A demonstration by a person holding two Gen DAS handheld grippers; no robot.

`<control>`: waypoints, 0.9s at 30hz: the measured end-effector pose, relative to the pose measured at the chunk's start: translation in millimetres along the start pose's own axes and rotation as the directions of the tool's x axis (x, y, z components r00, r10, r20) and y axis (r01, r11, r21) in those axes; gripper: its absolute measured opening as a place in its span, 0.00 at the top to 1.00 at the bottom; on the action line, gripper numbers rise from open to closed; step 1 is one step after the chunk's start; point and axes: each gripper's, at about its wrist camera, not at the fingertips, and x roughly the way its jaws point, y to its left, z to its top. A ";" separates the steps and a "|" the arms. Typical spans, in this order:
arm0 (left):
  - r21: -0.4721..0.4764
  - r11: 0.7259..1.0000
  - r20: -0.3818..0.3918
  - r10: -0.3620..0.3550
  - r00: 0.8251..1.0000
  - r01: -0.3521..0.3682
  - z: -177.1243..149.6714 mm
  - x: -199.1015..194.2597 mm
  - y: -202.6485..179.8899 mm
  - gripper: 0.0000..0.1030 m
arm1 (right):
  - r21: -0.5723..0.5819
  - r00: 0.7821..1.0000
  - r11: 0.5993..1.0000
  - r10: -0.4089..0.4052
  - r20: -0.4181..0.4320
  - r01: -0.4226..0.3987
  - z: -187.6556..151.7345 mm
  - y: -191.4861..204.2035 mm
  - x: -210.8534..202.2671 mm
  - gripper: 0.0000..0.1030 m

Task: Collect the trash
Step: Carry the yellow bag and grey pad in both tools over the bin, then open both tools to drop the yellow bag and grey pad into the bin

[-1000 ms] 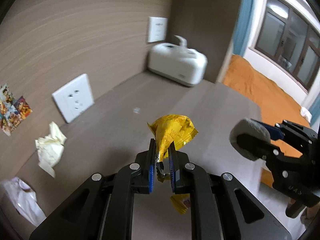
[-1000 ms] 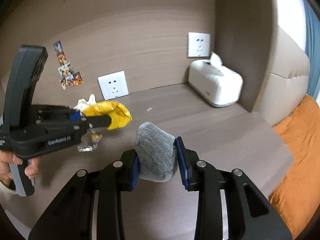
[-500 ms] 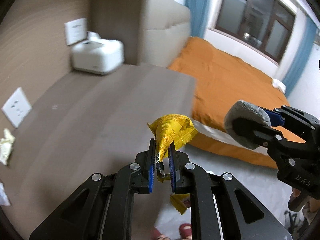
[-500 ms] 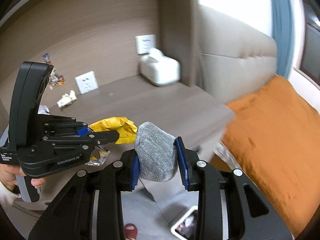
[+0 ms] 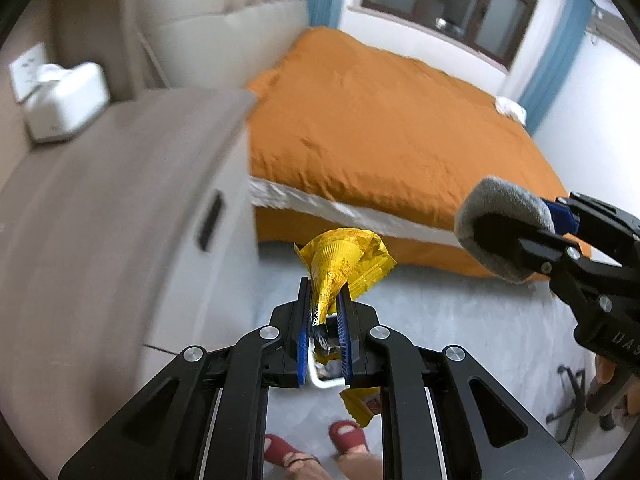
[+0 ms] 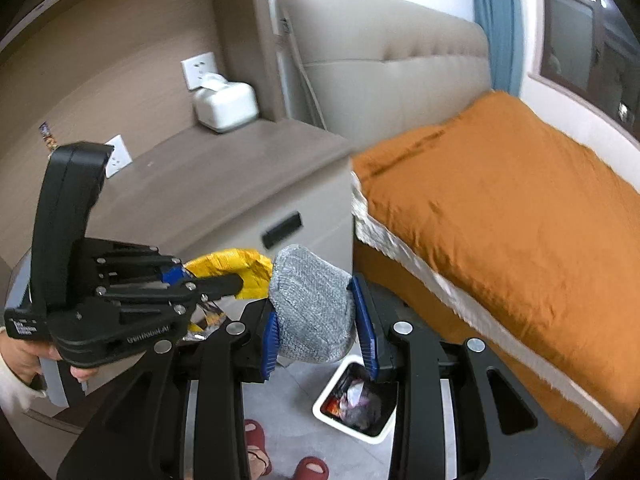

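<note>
Right wrist view shows the right gripper (image 6: 318, 320) closed on a grey sock (image 6: 312, 308), which bulges out above and in front of the pads. Below and just ahead of this gripper stands a white trash bin (image 6: 334, 392), already with wrappers inside; its far side is hidden behind the tool. To the left of it, the left gripper (image 6: 224, 284) pinches a yellow snack wrapper (image 6: 240, 268). In the left wrist view the same wrapper (image 5: 344, 264) stands up between the blue pads (image 5: 304, 328), gripped at its thin neck, with a loose tail hanging under the tool.

The risk, I think, is a miss at release: the bin mouth is small, and both tools are close together above it. A light wrapper could drift aside and land on the grey floor (image 6: 288, 400), or the two tools could knock together.

Both grippers point forward and steeply downward, side by side. A hand (image 6: 24, 360) holds the handle of the left one.
</note>
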 end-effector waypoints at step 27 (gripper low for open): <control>0.065 0.986 -0.322 -0.127 0.938 0.156 -127.5 334.7 -44.1 0.19 | 0.210 0.962 0.976 -0.002 -0.272 0.062 -212.2 -110.5 232.6 0.14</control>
